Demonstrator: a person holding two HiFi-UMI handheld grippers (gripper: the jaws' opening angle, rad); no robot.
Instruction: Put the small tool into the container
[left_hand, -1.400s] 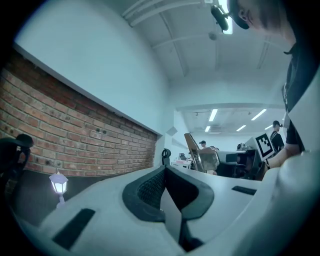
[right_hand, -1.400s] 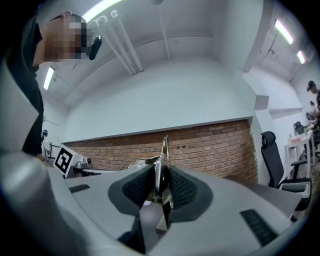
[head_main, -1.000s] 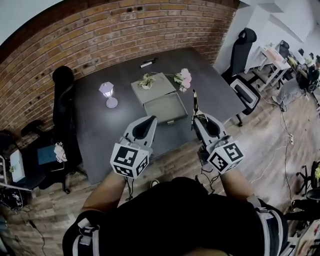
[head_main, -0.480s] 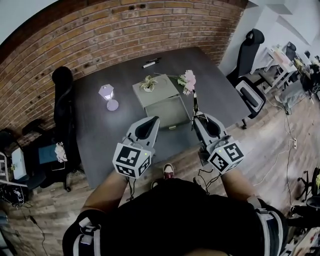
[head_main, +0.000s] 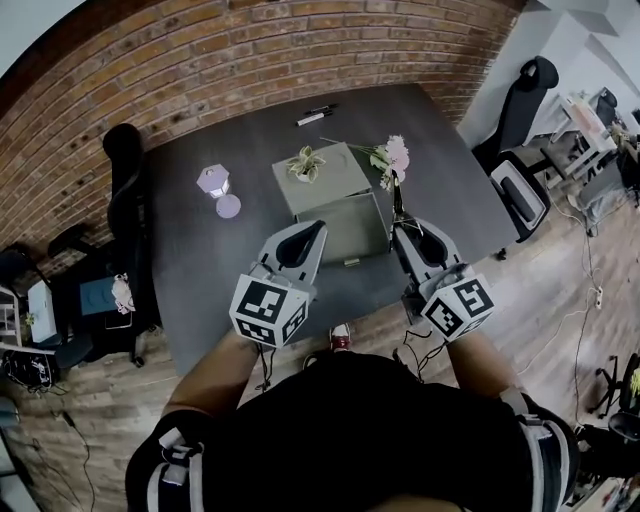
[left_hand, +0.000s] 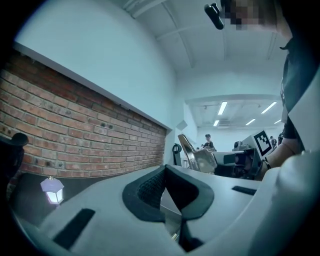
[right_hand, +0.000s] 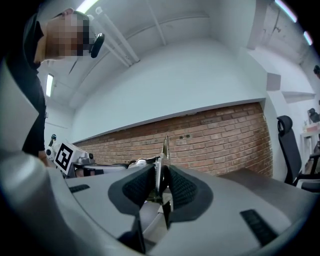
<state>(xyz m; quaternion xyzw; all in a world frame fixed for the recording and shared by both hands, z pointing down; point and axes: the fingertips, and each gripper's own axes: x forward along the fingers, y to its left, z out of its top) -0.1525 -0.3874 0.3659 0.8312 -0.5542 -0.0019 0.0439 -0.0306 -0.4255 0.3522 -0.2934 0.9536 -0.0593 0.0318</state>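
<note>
A grey-green box (head_main: 322, 180) stands mid-table, its drawer (head_main: 347, 222) pulled out toward me. My right gripper (head_main: 402, 228) hovers just right of the drawer front, shut on a thin pointed metal tool (head_main: 398, 203) that sticks up past its tips. In the right gripper view the tool (right_hand: 163, 152) sits clamped between the dark pads of the right gripper (right_hand: 161, 172). My left gripper (head_main: 316, 228) hangs over the drawer's near left corner, shut and empty. The left gripper (left_hand: 165, 170) has its pads meeting at the tips in its own view, where the tool (left_hand: 191, 151) also shows.
A small potted plant (head_main: 306, 163) stands on the box, and pink flowers (head_main: 393, 156) lie by its right side. A lilac lantern (head_main: 213, 181) is at the left, two markers (head_main: 318, 113) at the back. Office chairs (head_main: 127, 190) flank the dark table (head_main: 210, 270).
The table and box have come nearer and slid right in the head view. Both grippers now sit closer to the open drawer. The right one still holds the tool.
</note>
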